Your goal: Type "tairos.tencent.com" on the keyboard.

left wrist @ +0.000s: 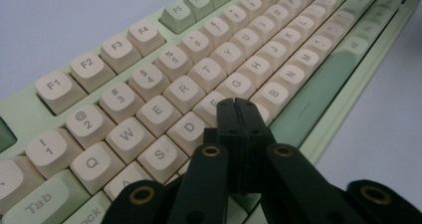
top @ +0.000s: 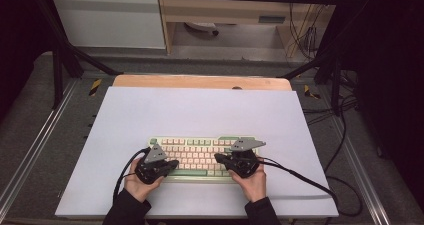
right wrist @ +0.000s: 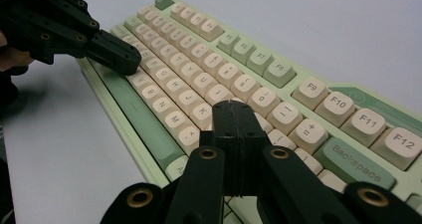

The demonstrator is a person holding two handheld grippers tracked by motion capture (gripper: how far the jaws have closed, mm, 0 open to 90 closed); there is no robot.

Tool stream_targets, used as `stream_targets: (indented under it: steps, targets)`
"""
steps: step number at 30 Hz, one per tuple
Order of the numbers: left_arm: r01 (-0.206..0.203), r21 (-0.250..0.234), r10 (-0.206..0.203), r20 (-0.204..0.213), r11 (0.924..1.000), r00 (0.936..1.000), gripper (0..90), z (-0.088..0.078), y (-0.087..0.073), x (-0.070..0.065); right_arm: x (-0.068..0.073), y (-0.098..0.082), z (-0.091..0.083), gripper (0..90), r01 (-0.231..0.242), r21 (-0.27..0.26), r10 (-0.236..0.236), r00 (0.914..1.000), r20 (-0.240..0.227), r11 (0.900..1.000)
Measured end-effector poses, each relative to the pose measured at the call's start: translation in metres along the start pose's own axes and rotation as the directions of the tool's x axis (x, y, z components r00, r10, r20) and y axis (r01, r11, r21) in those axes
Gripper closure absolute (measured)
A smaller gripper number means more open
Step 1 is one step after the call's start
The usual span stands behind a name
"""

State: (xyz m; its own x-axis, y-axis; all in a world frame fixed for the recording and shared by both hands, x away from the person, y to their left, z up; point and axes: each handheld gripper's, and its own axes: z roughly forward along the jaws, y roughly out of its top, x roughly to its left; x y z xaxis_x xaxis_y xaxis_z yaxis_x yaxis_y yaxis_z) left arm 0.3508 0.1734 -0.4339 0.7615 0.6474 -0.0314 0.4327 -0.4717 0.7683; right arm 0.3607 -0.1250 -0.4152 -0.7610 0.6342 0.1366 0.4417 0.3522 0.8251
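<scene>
Honestly, both grippers' jaws clenched empty: left gripper (left wrist: 235, 104) tip over F/G, right gripper (right wrist: 234, 107) mid-row on keyboard (top: 200, 155). I risk double-pressing neighbours; tips span two keys.

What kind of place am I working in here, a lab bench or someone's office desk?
Most likely a lab recording bench, not an office desk: a white sheet covers the table, a black metal frame surrounds it, and loose cables hang behind. The keyboard lies under both shut grippers.

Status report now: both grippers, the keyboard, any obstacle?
Left gripper shut, empty, over the home-row keys. Right gripper shut, empty, over the right-hand keys. Keyboard flat on the white mat. No obstacle.
</scene>
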Motion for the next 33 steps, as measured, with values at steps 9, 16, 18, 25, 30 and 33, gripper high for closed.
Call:
stream_targets:
  steps: [9,16,18,25,30,33]
  targets:
    - [-0.002,-0.028,0.002,-0.004,0.9996,1.0000,90.0,-0.010,0.003,0.001,0.000,0.002,-0.001,90.0,-0.005,-0.011,0.005,1.0000,-0.007,1.000]
    - [0.015,-0.046,-0.016,-0.019,0.9988,0.9997,90.0,-0.021,0.001,0.009,0.002,0.002,0.003,90.0,-0.014,-0.014,0.014,0.9997,-0.018,1.000]
    - [0.023,-0.048,-0.024,-0.024,0.9986,0.9994,89.9,-0.023,-0.001,0.012,0.004,0.002,0.005,90.0,-0.014,-0.015,0.013,0.9996,-0.024,1.000]
    - [0.046,-0.052,-0.048,-0.041,0.9976,0.9980,90.0,-0.022,-0.001,0.021,0.007,0.001,0.011,90.0,-0.006,-0.007,0.006,0.9995,-0.031,1.000]
    - [0.052,-0.048,-0.055,-0.055,0.9975,0.9970,90.0,-0.016,0.004,0.023,0.008,0.000,0.012,90.0,-0.006,-0.004,0.006,0.9994,-0.035,1.000]
    - [0.059,-0.046,-0.061,-0.058,0.9972,0.9964,89.9,-0.012,0.006,0.025,0.008,0.000,0.012,90.0,-0.005,-0.006,0.005,0.9994,-0.034,1.000]
